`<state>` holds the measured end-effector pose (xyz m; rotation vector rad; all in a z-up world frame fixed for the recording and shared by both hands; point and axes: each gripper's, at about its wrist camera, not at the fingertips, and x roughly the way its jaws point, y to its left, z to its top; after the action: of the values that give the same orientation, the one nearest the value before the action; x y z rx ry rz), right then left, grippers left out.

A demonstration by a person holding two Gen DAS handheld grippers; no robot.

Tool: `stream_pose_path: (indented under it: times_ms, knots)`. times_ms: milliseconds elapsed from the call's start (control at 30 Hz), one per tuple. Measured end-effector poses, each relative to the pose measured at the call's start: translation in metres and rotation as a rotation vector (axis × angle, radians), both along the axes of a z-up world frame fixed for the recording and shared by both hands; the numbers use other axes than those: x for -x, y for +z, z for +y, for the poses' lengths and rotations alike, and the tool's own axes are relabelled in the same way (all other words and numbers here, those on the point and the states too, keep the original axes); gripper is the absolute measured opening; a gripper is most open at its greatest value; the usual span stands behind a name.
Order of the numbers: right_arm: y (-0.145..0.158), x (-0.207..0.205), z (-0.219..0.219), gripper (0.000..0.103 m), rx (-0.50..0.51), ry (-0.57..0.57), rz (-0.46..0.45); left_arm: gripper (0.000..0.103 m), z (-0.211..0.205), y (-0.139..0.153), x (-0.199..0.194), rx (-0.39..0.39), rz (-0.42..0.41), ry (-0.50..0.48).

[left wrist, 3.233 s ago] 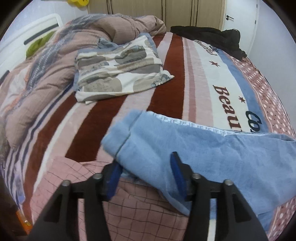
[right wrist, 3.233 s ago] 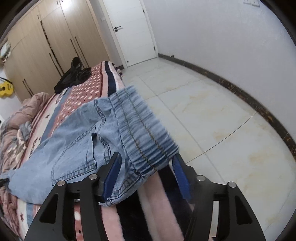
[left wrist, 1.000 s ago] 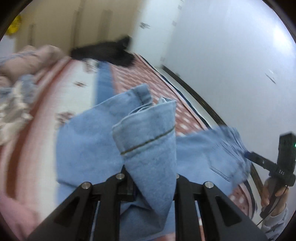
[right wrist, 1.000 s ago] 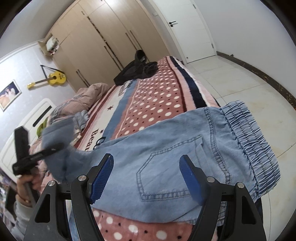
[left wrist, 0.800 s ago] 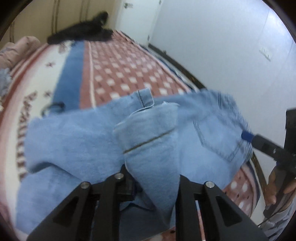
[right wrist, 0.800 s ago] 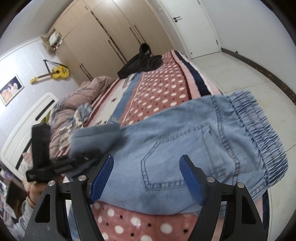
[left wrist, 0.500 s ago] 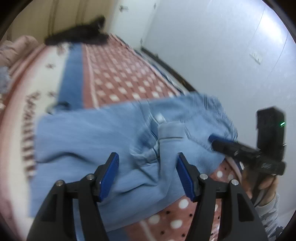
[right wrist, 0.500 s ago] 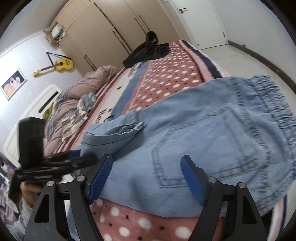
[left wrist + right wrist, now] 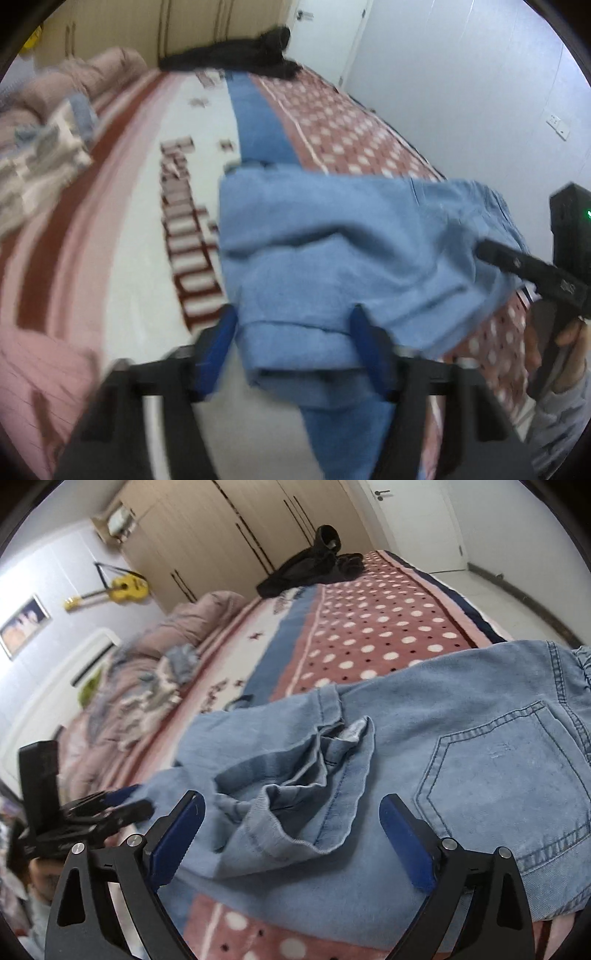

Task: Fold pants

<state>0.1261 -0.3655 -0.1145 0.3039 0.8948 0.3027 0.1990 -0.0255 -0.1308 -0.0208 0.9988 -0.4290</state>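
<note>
Since the earlier pictures, the leg ends of the pants (image 9: 388,760) have been carried over and dropped onto the seat part, and both grippers have been lowered toward the cloth. The pants are now lying doubled on the blanket (image 9: 373,635) near the edge of the bed, with the leg hems crumpled in a small heap beside the back pocket.

The jaws of the left gripper (image 9: 291,343) have just been closing a little; they stand apart, with the folded edge of the denim between them, but the blur does not show them pressing on it. The jaws of the right gripper (image 9: 291,834) have just been opening and stand wide apart above the crumpled hems, with nothing held.

The denim is judged to be soft and limp, rather heavy, not slippery. It is best taken at a thick part, such as the hems or the elastic waistband, where several layers can be pinched together.
</note>
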Motion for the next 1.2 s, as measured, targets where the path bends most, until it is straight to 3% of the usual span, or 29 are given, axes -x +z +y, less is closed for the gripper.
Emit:
stream_pose_path:
  times_ms: [67, 167, 233, 333, 400, 467, 567, 700, 767, 833, 867, 900, 1067, 1200]
  knots:
    - [-0.003, 0.003, 0.001, 0.092, 0.048, -0.015, -0.006, 0.034, 0.002, -0.006, 0.005, -0.006, 0.004, -0.007]
    - [-0.005, 0.013, -0.007, 0.091, 0.091, -0.041, -0.026, 0.033, 0.002, -0.011, 0.013, -0.017, -0.003, -0.030]
    - [-0.009, 0.021, -0.015, 0.086, 0.087, -0.048, -0.022, 0.033, 0.002, -0.013, 0.019, -0.036, -0.007, -0.047]
    - [-0.009, 0.030, -0.018, 0.084, 0.107, -0.043, -0.019, 0.034, 0.007, -0.013, 0.022, -0.042, 0.002, -0.048]
    - [-0.004, 0.034, -0.018, 0.086, 0.108, -0.041, -0.027, 0.043, 0.011, -0.010, 0.024, -0.037, 0.001, -0.037]
    - [0.004, 0.034, -0.017, 0.087, 0.047, -0.015, -0.036, 0.055, 0.014, -0.006, 0.027, -0.035, -0.013, -0.043]
    - [0.004, 0.025, -0.011, 0.093, -0.084, 0.034, 0.016, 0.056, 0.013, -0.005, 0.031, -0.045, -0.023, -0.059]
    - [-0.004, 0.011, 0.010, 0.094, -0.015, 0.028, 0.037, 0.055, 0.010, -0.007, 0.032, -0.078, -0.048, -0.064]
    - [-0.005, 0.007, 0.014, 0.092, -0.031, 0.010, 0.024, 0.047, 0.008, -0.010, 0.029, -0.073, -0.052, -0.067]
    - [-0.006, 0.005, 0.017, 0.072, -0.048, 0.001, 0.015, 0.036, 0.007, -0.012, 0.026, -0.056, -0.048, -0.064]
    - [-0.006, 0.003, 0.020, 0.046, -0.042, 0.005, 0.017, 0.029, 0.007, -0.011, 0.026, -0.053, -0.057, -0.058]
    - [-0.007, 0.001, 0.023, 0.029, -0.028, 0.010, 0.025, 0.020, 0.007, -0.009, 0.026, -0.046, -0.062, -0.064]
    - [0.004, 0.007, 0.021, 0.019, 0.003, -0.008, -0.042, 0.009, 0.000, 0.005, 0.040, -0.014, -0.093, -0.131]
    - [0.020, 0.017, 0.011, 0.018, 0.003, -0.021, -0.096, 0.009, -0.016, 0.009, 0.048, -0.074, -0.113, -0.160]
